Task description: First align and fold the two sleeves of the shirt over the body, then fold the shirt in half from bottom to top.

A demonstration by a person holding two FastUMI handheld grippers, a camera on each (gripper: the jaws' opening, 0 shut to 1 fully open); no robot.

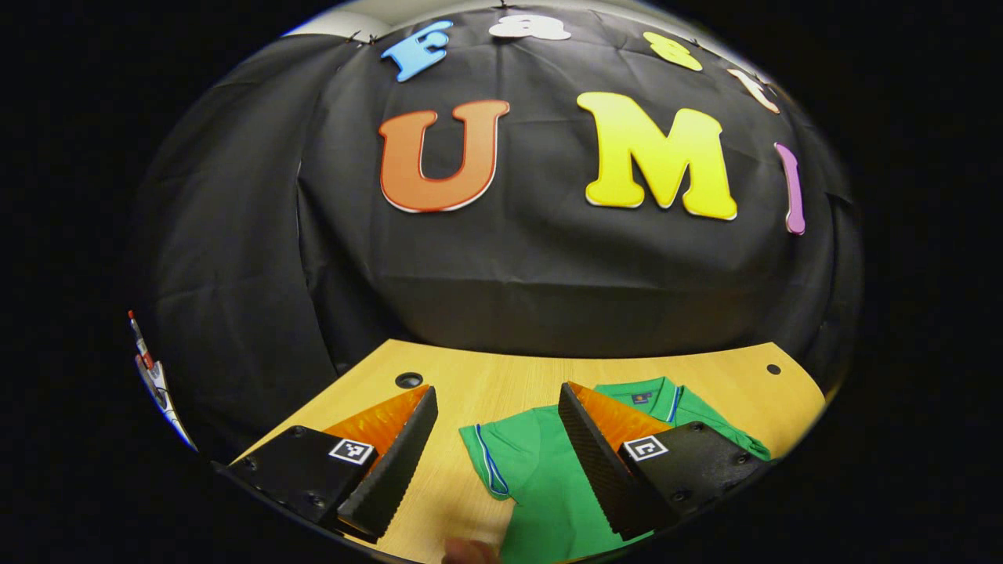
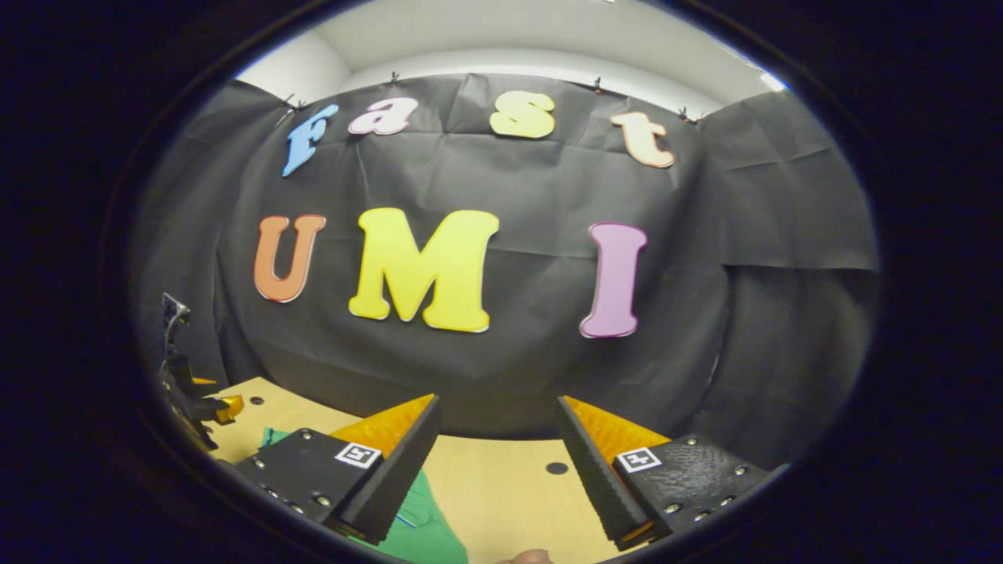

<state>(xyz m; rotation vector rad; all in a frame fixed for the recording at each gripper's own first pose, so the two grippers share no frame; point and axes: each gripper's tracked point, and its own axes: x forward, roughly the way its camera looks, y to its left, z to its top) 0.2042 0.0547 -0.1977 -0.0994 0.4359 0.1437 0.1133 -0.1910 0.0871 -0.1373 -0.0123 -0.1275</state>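
Observation:
A green polo shirt [image 1: 541, 478] with blue-and-white trim lies flat on the wooden table [image 1: 501, 380], collar toward the far wall, one short sleeve [image 1: 490, 454] spread to the left. My left gripper [image 1: 497, 407] hangs open above the table, its right finger over the shirt's chest, its left finger over bare wood. In the right gripper view, a green patch of the shirt [image 2: 419, 521] shows beneath the left finger of my open right gripper [image 2: 497, 419], which holds nothing. The other gripper [image 2: 188, 384] appears at the far left of that view.
The table [image 2: 501, 486] ends at the black cloth wall behind it. Small dark holes [image 1: 408, 380] sit near the far corners of the table, another hole [image 2: 556, 468] lies between the right fingers. A fingertip [image 1: 470, 551] pokes in at the bottom edge.

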